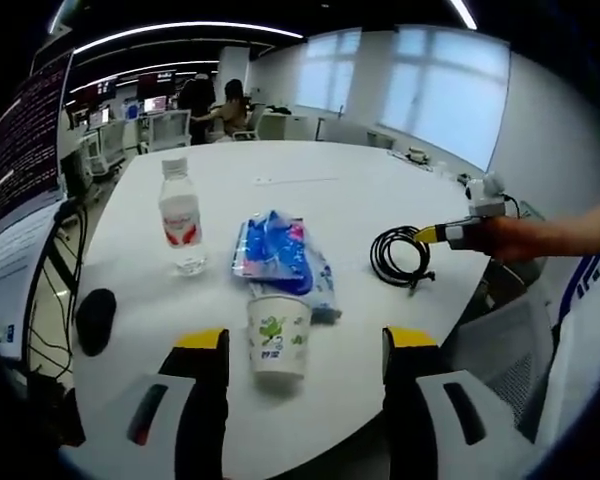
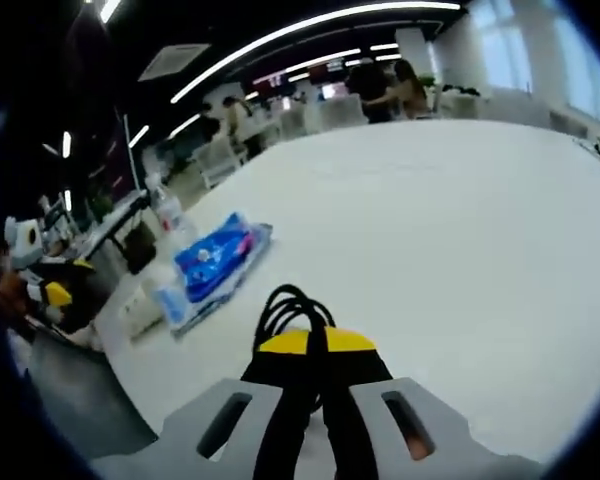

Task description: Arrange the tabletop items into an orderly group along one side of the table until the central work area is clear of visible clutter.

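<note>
Black cable [image 2: 292, 310], limp, light: our right fingers [image 2: 315, 342] clench its coil; left fingers [image 1: 302, 345] released, cup [image 1: 279, 335] at twelve o'clock.

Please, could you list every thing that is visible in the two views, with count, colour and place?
water bottle: one, clear with a red label, upright on the table, beside the pack.
wet wipes pack: one, blue, lying flat mid-table.
paper cup: one, white with green print, upright near the table edge.
cable: one, black, coiled, on the table.
computer mouse: one, black, at the table edge.
table: one, white.
left hand-held gripper: one, black and yellow, open around the cup.
right hand-held gripper: one, black and yellow, shut on the cable.
</note>
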### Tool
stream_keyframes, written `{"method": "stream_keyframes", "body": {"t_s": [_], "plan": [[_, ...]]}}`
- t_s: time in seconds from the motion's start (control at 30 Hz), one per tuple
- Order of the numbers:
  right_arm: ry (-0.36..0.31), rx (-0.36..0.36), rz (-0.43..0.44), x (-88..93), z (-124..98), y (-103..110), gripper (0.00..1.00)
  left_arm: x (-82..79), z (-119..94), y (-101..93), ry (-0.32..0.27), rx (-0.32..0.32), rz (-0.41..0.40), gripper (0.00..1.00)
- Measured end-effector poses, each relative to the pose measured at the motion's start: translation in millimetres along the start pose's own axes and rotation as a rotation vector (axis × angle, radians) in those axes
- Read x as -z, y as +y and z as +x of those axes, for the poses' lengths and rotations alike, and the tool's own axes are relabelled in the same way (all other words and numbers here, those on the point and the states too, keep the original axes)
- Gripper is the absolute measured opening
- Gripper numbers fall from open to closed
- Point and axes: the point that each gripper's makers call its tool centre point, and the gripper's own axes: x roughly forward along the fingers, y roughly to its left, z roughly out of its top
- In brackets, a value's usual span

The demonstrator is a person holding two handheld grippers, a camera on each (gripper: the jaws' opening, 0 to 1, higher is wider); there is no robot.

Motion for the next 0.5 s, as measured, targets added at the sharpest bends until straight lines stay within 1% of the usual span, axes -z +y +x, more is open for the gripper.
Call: {"method": "stream_keyframes", "body": {"t_s": [0.23,0.4,0.5], "plan": [[0.022,0.010,0.019,8.9,6.5,-10.5,0.00,-2.9,-1.9,-1.7,0.001,-0.005,0.006,0.63],[0.046,0.012,0.028,17.0,11.0,-18.6,0.00,-1.1,-3.9,-2.8,0.005,-0.014,0.003,0.62],[0.052,0.009,0.027,17.5,12.0,-19.0,0.00,0.6,-5.5,-3.1,0.007,-0.020,-0.006,0.62]]}}
